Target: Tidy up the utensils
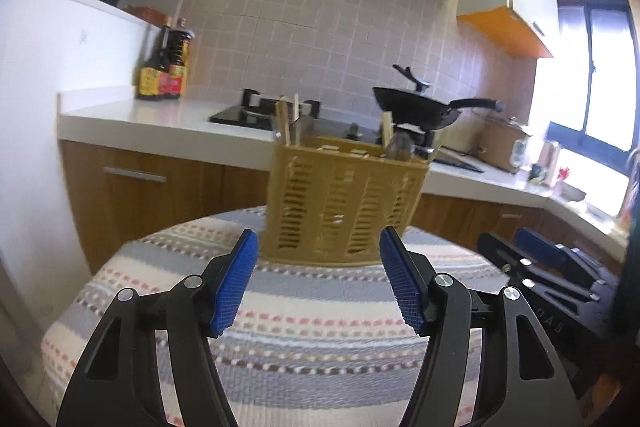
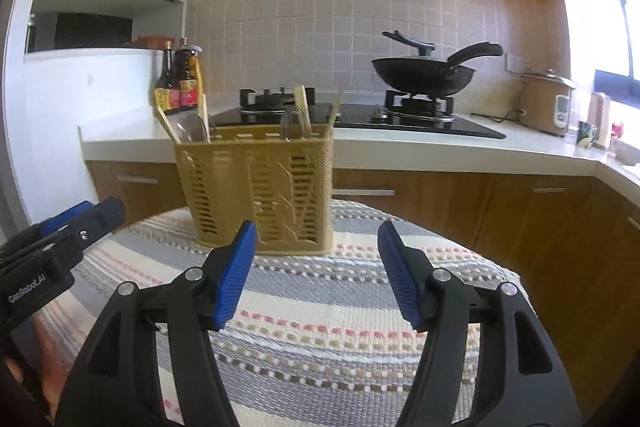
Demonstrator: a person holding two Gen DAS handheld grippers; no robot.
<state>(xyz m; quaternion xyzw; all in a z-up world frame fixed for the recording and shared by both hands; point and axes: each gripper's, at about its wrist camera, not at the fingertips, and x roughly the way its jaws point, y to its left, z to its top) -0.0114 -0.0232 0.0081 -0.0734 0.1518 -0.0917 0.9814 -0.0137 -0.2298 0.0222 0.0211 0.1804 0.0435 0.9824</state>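
Note:
A tan slotted utensil basket stands upright on the striped cloth of a small table. Wooden chopsticks and spoons stick up out of it. My left gripper hovers over the cloth just short of the basket, open, nothing between its blue pads. My right gripper is open and empty too, a little right of the basket's near corner. Each gripper shows at the other view's edge: the right gripper, the left gripper.
Behind the table runs a white counter over wooden cabinets, with a gas hob, a black wok, sauce bottles and a rice cooker. A window is at the right.

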